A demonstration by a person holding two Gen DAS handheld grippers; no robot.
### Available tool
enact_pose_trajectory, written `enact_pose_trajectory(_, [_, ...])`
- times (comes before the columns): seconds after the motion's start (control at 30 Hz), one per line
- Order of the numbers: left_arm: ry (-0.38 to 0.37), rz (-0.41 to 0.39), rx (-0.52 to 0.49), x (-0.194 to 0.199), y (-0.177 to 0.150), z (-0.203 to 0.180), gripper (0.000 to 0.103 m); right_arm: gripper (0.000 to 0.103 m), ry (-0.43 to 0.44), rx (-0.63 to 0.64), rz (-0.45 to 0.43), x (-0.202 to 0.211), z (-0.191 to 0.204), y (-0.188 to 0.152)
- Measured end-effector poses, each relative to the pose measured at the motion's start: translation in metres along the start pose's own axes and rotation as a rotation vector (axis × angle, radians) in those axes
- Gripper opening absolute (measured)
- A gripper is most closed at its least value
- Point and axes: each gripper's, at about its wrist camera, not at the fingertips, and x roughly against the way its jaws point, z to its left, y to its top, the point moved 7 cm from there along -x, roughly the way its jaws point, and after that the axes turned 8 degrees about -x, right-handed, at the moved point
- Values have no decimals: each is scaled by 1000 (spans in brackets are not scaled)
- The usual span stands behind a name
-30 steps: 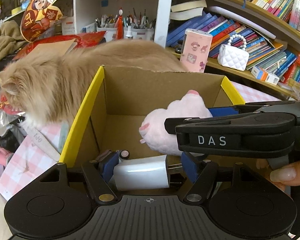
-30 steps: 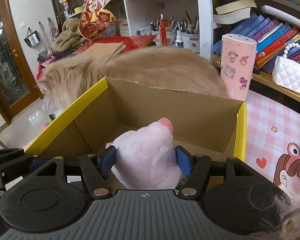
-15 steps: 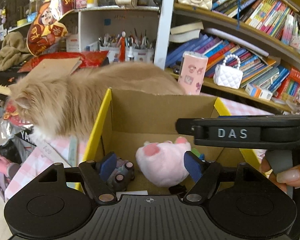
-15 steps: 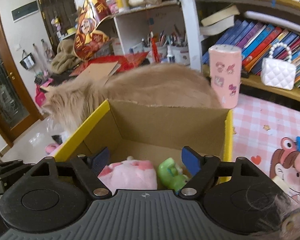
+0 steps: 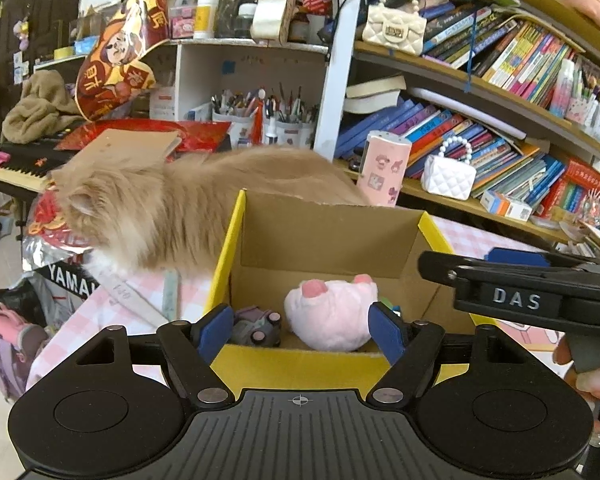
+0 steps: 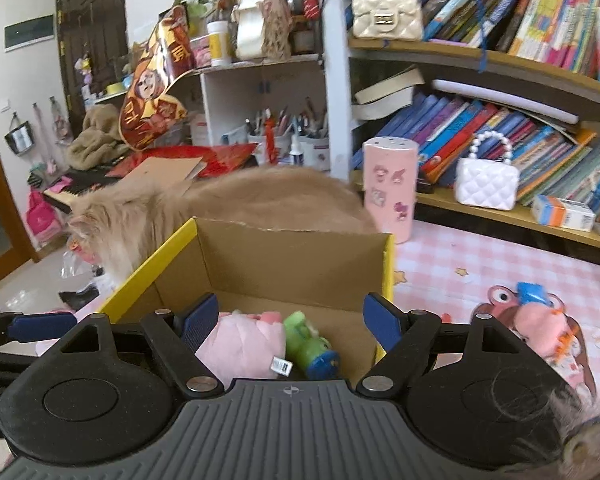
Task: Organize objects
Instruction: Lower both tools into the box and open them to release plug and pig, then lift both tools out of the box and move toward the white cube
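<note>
Both grippers are hanging just above the near rim of the cardboard box [image 5: 328, 236], which is sitting on the pink checked table [image 6: 500, 264].

Left gripper [image 5: 300, 326]: jaws standing apart, nothing gripped. They have just been opening a little; no object is pressed between the pads.

Right gripper [image 6: 290, 320]: also released, jaws having just been spreading; nothing is between them.

Box contents: pink plush toy [image 5: 332, 320] is lying on the box floor toward the near wall. A small purple toy car [image 5: 256, 326] is resting by the near left corner, a green toy figure [image 6: 306, 338] just beside the plush on its right.

Judgement: this deposit looks finished.

Risks from here:
- Long-haired cat [image 5: 172, 208] is standing against the box's far left corner; a shove could shift or tip the box.
- The two grippers are close together over one rim; a careless pull-away could clip each other or snag the yellow flap [image 5: 224, 264].
</note>
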Motion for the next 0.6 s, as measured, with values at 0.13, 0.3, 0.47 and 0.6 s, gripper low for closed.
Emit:
enact_pose_trajectory(0.13, [-8, -9, 8, 16, -9, 5, 77, 78, -26, 2, -6, 20, 3, -11])
enact_pose_trajectory(0.3, [-8, -3, -1, 35, -25, 11, 77, 78, -45, -2, 3, 44, 12, -31])
enact_pose_trajectory(0.47, [0, 11, -2, 51, -43, 18, 82, 78, -58, -3, 30, 61, 23, -53])
enact_pose_trajectory(0.6, [0, 23, -7, 63, -58, 20, 84, 78, -76, -2, 56, 73, 29, -74])
